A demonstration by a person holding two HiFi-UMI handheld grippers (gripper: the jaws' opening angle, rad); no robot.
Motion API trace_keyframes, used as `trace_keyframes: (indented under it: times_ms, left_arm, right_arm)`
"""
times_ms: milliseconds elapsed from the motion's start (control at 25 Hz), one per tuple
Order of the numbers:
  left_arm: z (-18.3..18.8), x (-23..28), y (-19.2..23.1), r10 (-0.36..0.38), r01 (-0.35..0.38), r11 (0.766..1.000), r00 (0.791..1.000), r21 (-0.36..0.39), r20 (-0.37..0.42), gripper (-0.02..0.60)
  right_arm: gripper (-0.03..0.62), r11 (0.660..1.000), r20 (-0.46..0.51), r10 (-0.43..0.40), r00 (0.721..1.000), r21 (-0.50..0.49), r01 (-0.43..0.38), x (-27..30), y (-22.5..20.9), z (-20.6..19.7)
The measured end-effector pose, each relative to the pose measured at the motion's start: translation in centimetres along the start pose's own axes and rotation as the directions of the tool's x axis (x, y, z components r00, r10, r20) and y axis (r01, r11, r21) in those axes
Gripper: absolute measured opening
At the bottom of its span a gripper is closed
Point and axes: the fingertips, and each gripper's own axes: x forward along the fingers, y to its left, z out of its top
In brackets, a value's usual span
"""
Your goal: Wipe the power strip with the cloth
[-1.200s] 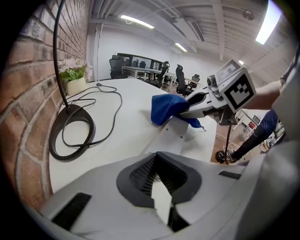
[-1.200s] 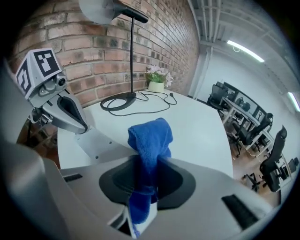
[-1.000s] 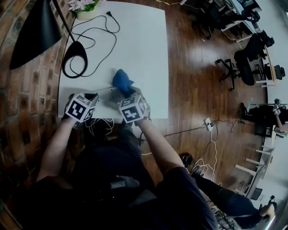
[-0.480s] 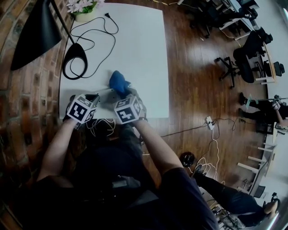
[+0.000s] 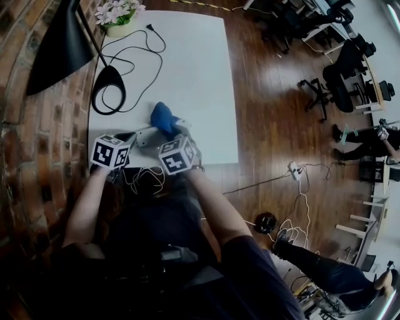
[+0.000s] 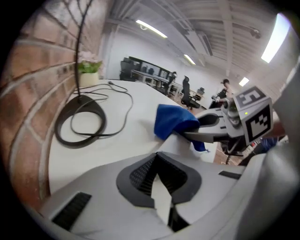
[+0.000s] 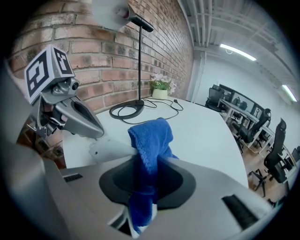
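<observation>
Power strip (image 5: 145, 136) lies on white bench (image 5: 194, 75), near the bench's front edge, stretched between the two tools. Bench runs well beyond both tool tips.

Black lamp (image 5: 59, 47) stands beyond the left tool and off to its left, round base on the bench by the brick wall.

Left tool (image 6: 159, 173): jaws pressed nearly together, pinching the near end of the strip; a white sliver of it shows between the pads. Strip runs straight ahead from this tool toward the cloth.

Right tool (image 7: 146, 176): jaws part closed, pinching blue cloth (image 7: 150, 140). Cloth bunches up in front of the tips, with a tail hanging back through the jaws. It sits on the strip's far end, touching it.

Black cable (image 5: 134, 59) loops across the bench beyond both tools, near the lamp base.

Flower pot (image 5: 117, 19) at the far bench edge, well apart from either tool.
</observation>
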Motion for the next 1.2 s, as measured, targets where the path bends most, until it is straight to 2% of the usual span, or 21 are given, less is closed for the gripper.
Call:
trace_keyframes:
  times_ms: [40, 80, 200, 320, 600, 760, 880, 960, 1200]
  left_arm:
    - [-0.3, -0.4, 0.9, 0.027, -0.026, 0.999, 1.0, -0.026, 0.015, 0.009]
    - [-0.6, -0.6, 1.5, 0.046, -0.045, 0.999, 0.999, -0.021, 0.016, 0.009]
    - [-1.1, -0.1, 1.5, 0.054, -0.054, 0.998, 0.999, 0.025, 0.004, 0.009]
    - [-1.1, 0.0, 1.4, 0.063, -0.063, 0.998, 0.998, 0.019, -0.009, 0.011]
    - [-2.1, -0.4, 0.6, 0.012, -0.014, 0.997, 1.0, -0.08, -0.023, 0.008]
    - [-2.5, 0.0, 0.0, 0.006, -0.003, 0.995, 1.0, -0.096, 0.03, 0.008]
    - [-2.4, 0.0, 0.0, -0.003, 0.004, 0.997, 1.0, -0.071, 0.012, 0.006]
    - [-2.5, 0.1, -0.1, -0.004, 0.004, 0.999, 1.0, -0.051, -0.004, 0.005]
    - [-2.4, 0.0, -0.1, 0.0, 0.0, 0.998, 1.0, -0.067, 0.001, 0.005]
  right_arm:
    - [0.083, 1.0, 0.003, -0.005, 1.0, 0.006, 0.005, -0.1, -0.1, 0.0]
    - [0.083, 1.0, 0.005, -0.01, 1.0, 0.012, 0.01, -0.1, -0.2, 0.1]
    - [0.083, 1.0, 0.008, -0.02, 1.0, 0.021, 0.02, -0.2, -0.6, 0.1]
    - [0.083, 0.999, -0.001, -0.02, 1.0, 0.025, 0.02, -0.1, -0.6, 0.0]
    - [0.083, 1.0, 0.01, -0.025, 1.0, 0.018, 0.024, 0.0, -0.4, 0.1]
    - [0.083, 0.999, -0.014, -0.034, 0.999, 0.022, 0.034, 0.0, -0.4, 0.0]
    - [0.081, 0.999, -0.016, -0.046, 0.999, 0.019, 0.046, 0.0, -0.1, 0.2]
    - [0.081, 1.0, -0.009, -0.018, 1.0, 0.009, 0.018, 0.2, 1.3, 0.6]
    - [0.082, 0.989, 0.011, 0.099, 0.995, -0.109, -0.097, 1.2, 7.8, 2.5]
